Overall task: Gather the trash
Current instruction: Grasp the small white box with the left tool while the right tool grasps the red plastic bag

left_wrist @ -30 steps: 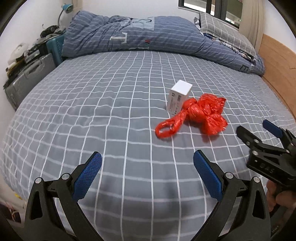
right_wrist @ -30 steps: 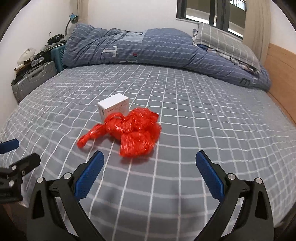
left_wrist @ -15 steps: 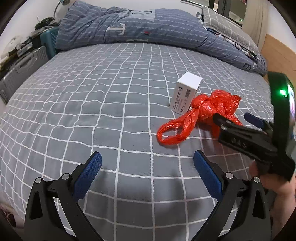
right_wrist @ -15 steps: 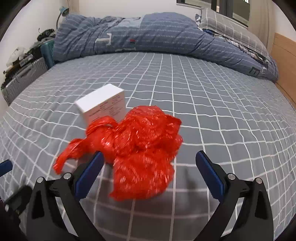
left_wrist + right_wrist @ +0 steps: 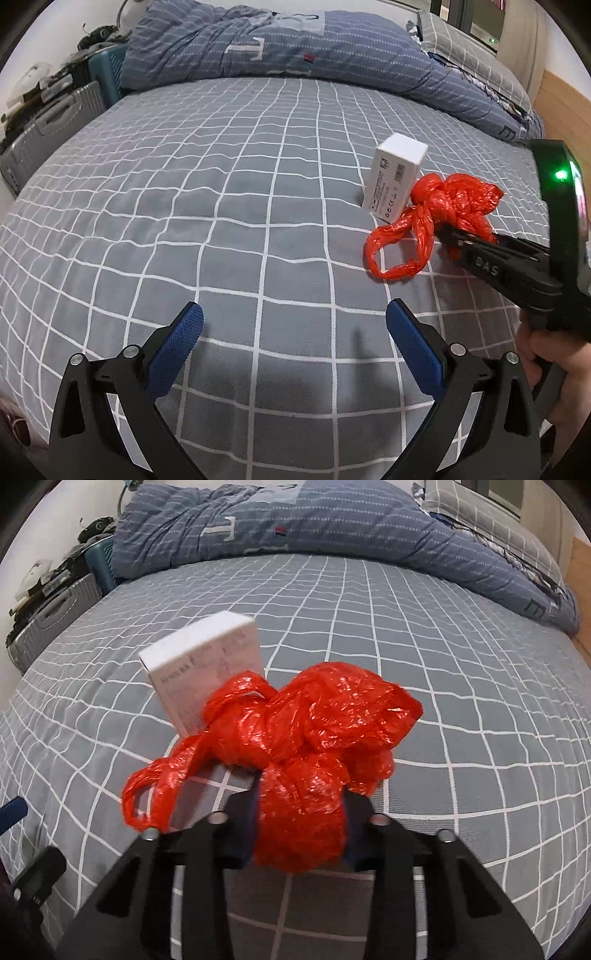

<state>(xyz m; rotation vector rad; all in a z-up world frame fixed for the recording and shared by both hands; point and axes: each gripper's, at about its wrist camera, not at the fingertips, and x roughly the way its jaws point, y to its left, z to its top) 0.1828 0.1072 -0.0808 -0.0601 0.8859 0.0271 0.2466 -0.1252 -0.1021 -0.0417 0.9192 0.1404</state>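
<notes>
A crumpled red plastic bag lies on the grey checked bed, beside a small white box that stands just behind it. My right gripper is shut on the near part of the bag. In the left wrist view the bag and the box are at the right, with the right gripper reaching in from the right edge. My left gripper is open and empty, above the bed and well left of the bag.
A rumpled blue duvet and pillows lie along the far side of the bed. A grey suitcase and clutter stand at the far left. A wooden headboard is at the right.
My right gripper moved forward onto the red bag and shut on it. My left gripper moved a little closer to the bed and stayed open.
</notes>
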